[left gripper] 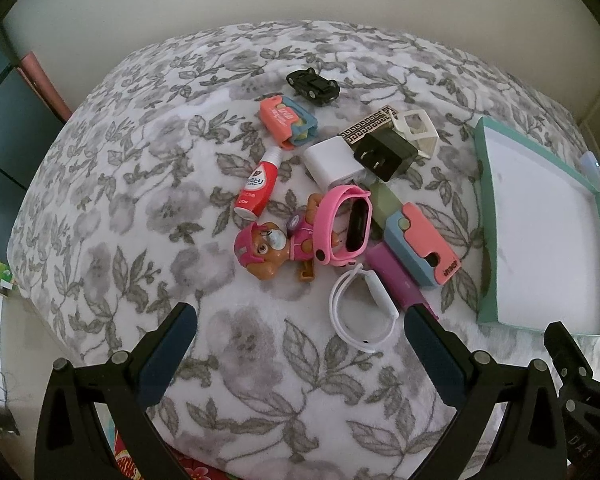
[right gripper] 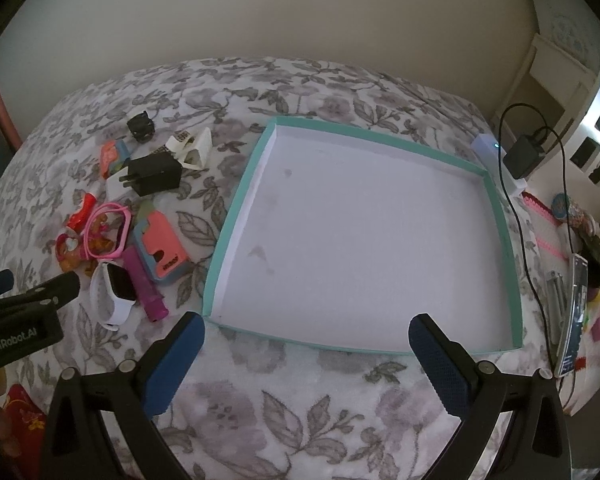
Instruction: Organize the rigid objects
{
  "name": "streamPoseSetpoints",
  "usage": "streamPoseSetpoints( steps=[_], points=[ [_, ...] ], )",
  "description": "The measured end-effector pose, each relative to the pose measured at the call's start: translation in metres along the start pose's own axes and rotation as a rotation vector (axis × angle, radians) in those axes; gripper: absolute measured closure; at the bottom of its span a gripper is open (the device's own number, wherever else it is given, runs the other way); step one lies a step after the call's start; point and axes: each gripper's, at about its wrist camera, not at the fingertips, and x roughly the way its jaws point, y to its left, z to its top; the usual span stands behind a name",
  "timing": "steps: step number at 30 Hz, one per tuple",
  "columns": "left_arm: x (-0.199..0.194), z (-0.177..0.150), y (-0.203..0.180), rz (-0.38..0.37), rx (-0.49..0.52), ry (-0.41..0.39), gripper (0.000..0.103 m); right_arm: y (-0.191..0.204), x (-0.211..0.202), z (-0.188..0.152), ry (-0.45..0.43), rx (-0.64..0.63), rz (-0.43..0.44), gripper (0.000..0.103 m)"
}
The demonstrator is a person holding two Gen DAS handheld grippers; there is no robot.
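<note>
Trinkets, none yet sorted: both claws are spread and empty, so I judge this the very start. My left claw hovers over the flowered bed cover, nearest the white watch band, with the pink watch band and the pup figure just beyond in the heap. My right claw faces the bare teal tray beside that heap. Next I should lower the left claw and pinch the white band.
</note>
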Motion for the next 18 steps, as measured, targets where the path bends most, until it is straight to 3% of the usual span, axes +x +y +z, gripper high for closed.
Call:
streamPoseSetpoints(
  steps=[14, 18],
  points=[
    [0.001, 0.001, 0.006, -0.019, -0.02, -0.002, 0.0, 0.003, 0.0, 0.001, 0.002, -0.009, 0.001, 0.0],
    [0.006, 0.005, 0.026, -0.037, -0.104, 0.006, 0.0, 0.007, -0.002, 0.004, -0.019, -0.01, 0.047, 0.0]
  ],
)
